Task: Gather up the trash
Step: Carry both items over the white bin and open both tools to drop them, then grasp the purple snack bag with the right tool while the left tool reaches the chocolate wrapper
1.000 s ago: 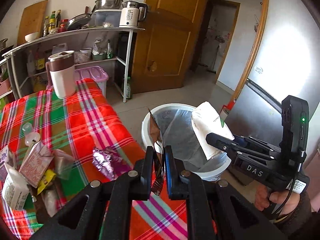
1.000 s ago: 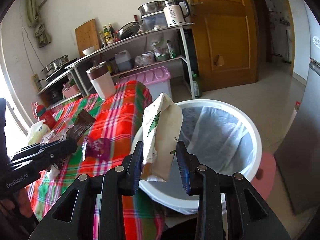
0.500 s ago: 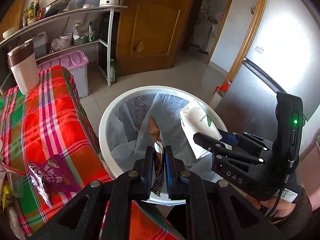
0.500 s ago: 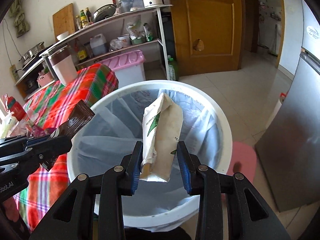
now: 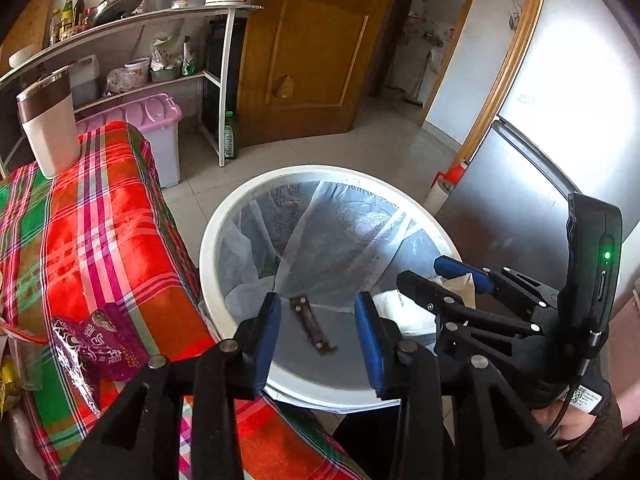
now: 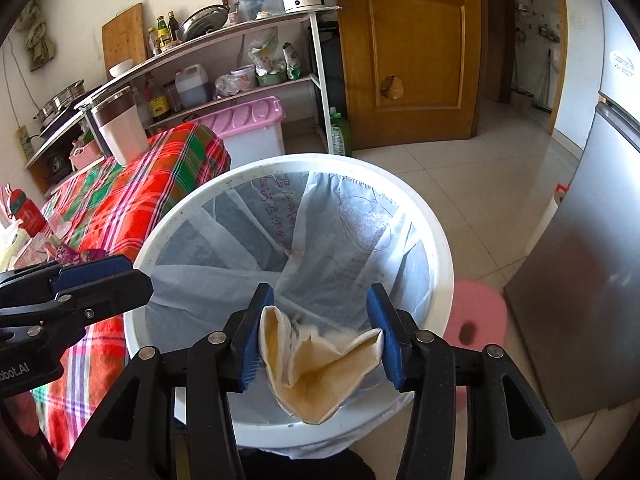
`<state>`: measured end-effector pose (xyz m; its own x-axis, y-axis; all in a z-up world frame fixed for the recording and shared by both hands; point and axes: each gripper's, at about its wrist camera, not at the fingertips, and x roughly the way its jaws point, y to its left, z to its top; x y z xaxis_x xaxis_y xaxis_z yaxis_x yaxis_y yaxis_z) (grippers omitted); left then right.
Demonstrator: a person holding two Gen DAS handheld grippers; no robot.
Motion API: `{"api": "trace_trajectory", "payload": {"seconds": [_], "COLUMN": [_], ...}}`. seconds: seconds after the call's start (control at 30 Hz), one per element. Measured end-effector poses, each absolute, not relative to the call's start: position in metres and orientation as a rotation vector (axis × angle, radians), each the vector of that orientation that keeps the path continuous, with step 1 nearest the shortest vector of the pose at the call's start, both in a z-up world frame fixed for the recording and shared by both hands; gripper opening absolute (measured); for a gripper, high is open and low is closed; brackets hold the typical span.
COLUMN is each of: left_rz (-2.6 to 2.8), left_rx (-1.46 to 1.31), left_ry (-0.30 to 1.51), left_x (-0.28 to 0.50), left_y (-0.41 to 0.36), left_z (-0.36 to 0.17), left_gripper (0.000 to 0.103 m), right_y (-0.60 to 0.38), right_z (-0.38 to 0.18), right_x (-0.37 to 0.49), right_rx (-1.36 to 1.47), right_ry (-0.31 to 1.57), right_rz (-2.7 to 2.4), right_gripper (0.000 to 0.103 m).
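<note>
Grippers are both hanging wide open over the white bin (image 5: 208, 240), left gripper (image 5: 318, 326) and right gripper (image 6: 320, 330), so brown wrapper (image 5: 314, 326) and cream bag (image 6: 316, 372) are dropping inside.

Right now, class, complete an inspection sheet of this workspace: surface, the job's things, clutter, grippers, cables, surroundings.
Surface: plaid tablecloth covers the table beside the bin.
Job's things: white lined trash bin; brown wrapper inside it; white paper bag between the right gripper's open fingers, over the bin.
Clutter: purple snack packet near the table edge; tumbler at the far end.
Grippers: left gripper open, empty; right gripper open.
Cables: black lead at right wrist.
Surroundings: shelf rack, wooden door, fridge.
</note>
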<state>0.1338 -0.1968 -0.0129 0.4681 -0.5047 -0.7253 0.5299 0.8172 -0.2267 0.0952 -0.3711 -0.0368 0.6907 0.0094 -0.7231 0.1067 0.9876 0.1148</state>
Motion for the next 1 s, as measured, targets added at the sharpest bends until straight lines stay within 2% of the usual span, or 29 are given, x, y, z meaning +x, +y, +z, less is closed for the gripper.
{"api": "trace_trajectory", "payload": {"seconds": [0.27, 0.7, 1.0], "left_rz": [-0.592, -0.456, -0.313], "left_rx": [0.002, -0.052, -0.09], "left_ry": [0.825, 0.757, 0.741], "left_x": [0.12, 0.09, 0.07], "left_y": [-0.165, -0.081, -0.015], "left_z": [0.0, 0.012, 0.004], "left_gripper": [0.056, 0.061, 0.062], "right_y": [-0.351, -0.293, -0.247], "right_z": [-0.019, 0.006, -0.001], "right_x": [0.084, 0.07, 0.078], "right_rx": [0.147, 0.128, 0.093], "right_ry": [0.757, 0.689, 0.705], "right_rz": [-0.016, 0.106, 0.205], "right_gripper": [0.054, 0.055, 0.055]}}
